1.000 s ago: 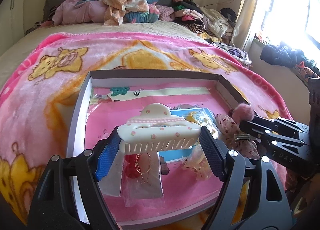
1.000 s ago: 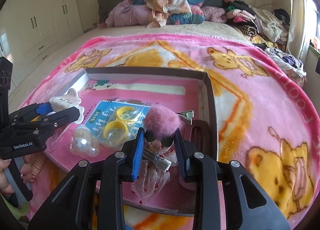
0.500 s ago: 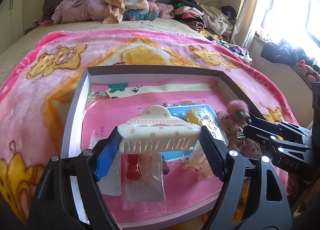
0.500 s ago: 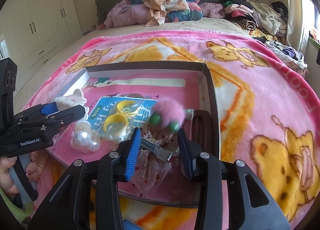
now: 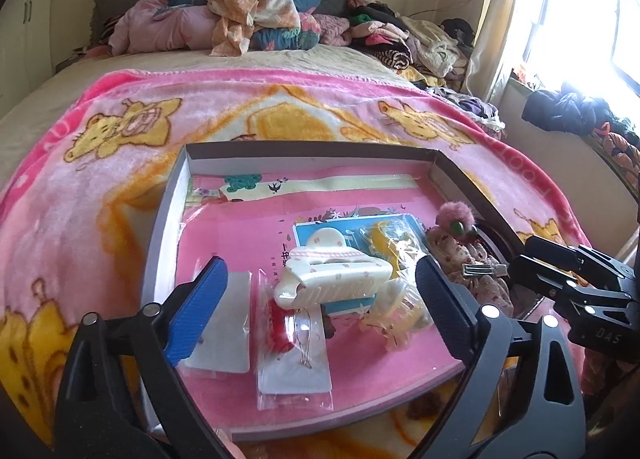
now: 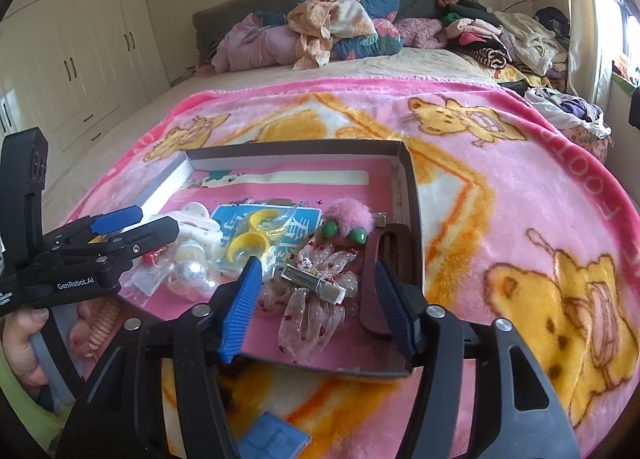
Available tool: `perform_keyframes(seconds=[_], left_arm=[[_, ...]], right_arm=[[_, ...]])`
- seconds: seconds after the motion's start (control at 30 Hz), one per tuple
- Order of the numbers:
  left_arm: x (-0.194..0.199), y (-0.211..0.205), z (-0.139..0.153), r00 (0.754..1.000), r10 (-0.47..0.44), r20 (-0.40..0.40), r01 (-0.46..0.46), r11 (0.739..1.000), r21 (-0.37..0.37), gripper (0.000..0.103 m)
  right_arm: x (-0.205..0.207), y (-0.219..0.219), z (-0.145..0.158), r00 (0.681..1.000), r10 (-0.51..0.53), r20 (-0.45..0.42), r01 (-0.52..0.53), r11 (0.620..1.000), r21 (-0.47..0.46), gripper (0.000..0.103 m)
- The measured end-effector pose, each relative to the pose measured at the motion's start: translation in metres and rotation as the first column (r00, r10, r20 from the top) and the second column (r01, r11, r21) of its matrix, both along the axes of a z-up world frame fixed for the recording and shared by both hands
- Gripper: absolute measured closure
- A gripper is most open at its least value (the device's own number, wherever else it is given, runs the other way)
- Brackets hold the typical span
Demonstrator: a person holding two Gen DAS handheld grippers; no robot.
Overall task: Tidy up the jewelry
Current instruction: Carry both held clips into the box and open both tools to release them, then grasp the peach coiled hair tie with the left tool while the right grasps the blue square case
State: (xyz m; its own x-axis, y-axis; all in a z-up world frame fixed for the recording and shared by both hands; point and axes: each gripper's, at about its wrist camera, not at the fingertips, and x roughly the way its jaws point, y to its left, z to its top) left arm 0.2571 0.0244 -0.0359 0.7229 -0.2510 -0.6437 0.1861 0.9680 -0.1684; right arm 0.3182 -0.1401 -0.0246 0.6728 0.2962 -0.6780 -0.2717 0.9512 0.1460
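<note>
A shallow tray (image 5: 312, 151) with a pink lining lies on the bed. The cream claw clip (image 5: 336, 279) lies tilted in it, on a blue card, between the fingers of my left gripper (image 5: 320, 307). Those jaws are opening and neither pad touches the clip. In the right wrist view the pink pompom clip (image 6: 348, 219) rests in the tray (image 6: 296, 147) against a sheer dotted bow (image 6: 316, 291). My right gripper (image 6: 318, 309) hangs over the bow. Its jaws are opening and hold nothing.
The tray also holds a card with yellow rings (image 6: 256, 231), a pearl packet (image 6: 192, 271), earring packets (image 5: 294, 343) and a brown clip (image 6: 380, 259). A pink bear blanket (image 6: 500, 219) surrounds it. Clothes are piled at the headboard (image 5: 256, 19). A hand (image 6: 24, 339) holds the left gripper.
The left jaws spread and the claw clip dropped from between the pads into the tray. The right jaws widened, let go of the pompom clip and drew back from it.
</note>
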Motion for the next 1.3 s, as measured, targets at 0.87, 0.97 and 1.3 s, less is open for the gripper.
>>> perform_keyframes(seconds=[0.87, 0.97, 1.3], left_arm=[[-0.077, 0.008, 0.041, 0.991, 0.045, 0.124, -0.045, 0.999, -0.003, 0.011], [-0.086, 0.009, 0.04, 0.991, 0.044, 0.126, -0.045, 0.999, 0.003, 0.011], [-0.104, 0.018, 0.026, 0.994, 0.046, 0.097, -0.049, 0.998, 0.028, 0.011]], right_arm=[[-0.077, -0.02, 0.017, 0.997, -0.027, 0.07, 0.026, 0.999, 0.02, 0.028], [-0.082, -0.019, 0.015, 0.998, -0.021, 0.065, 0.02, 1.0, 0.018, 0.028], [-0.099, -0.007, 0.003, 0.999, 0.018, 0.033, -0.019, 1.0, 0.008, 0.027]])
